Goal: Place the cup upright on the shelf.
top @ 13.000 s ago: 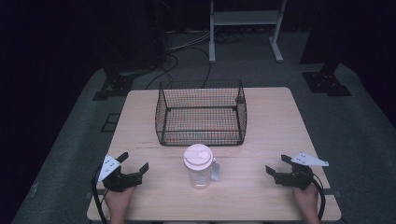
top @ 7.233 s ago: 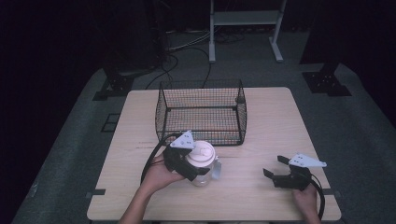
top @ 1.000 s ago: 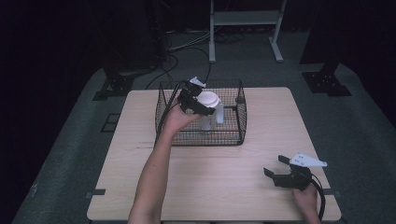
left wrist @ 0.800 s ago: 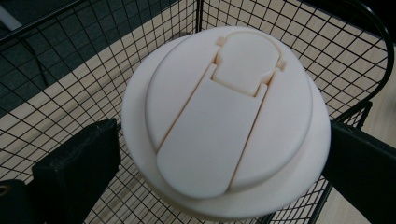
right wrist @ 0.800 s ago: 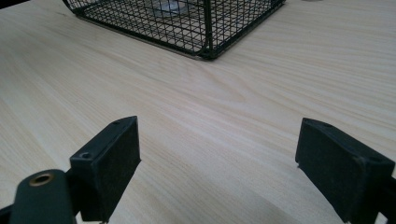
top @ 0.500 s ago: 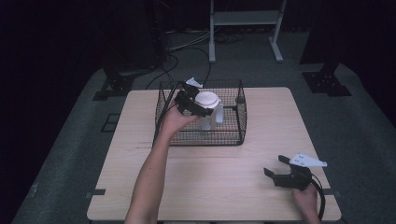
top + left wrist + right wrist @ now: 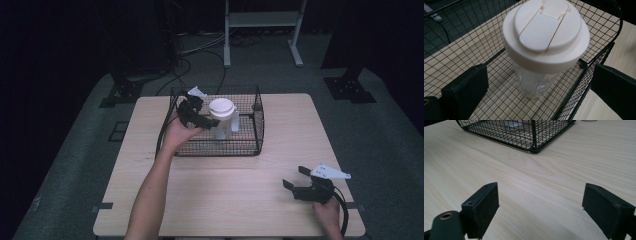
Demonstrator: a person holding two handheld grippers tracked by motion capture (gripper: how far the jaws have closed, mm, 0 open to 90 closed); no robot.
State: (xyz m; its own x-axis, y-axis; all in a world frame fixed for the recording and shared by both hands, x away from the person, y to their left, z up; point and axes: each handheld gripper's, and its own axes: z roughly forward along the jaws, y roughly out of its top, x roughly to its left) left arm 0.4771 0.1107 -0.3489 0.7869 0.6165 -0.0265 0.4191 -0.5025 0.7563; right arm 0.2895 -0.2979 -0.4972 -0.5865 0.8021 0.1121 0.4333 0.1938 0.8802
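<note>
A clear plastic cup (image 7: pixel 221 108) with a cream lid stands upright inside the black wire basket (image 7: pixel 257 107) at the back of the wooden table (image 7: pixel 225 192). My left gripper (image 7: pixel 207 120) reaches over the basket's left side, just left of the cup. In the left gripper view the cup (image 7: pixel 546 32) sits between the jaws, which stand wide apart and touch nothing; my left gripper (image 7: pixel 539 92) is open. My right gripper (image 7: pixel 295 177) rests open near the table's front right corner. My right gripper (image 7: pixel 540 205) has bare table (image 7: pixel 549 170) between its jaws, with the basket (image 7: pixel 524 132) farther off.
The basket's wire rim and walls (image 7: pixel 586 75) close in around the cup and the left jaws. Beyond the table, cables (image 7: pixel 200 55) lie on the dark floor and a white stand (image 7: pixel 262 20) rises at the back.
Since the earliest frames my left gripper carried the cup from the table's front into the basket. Over the last second the gripper has eased back to the left, and the cup stays put.
</note>
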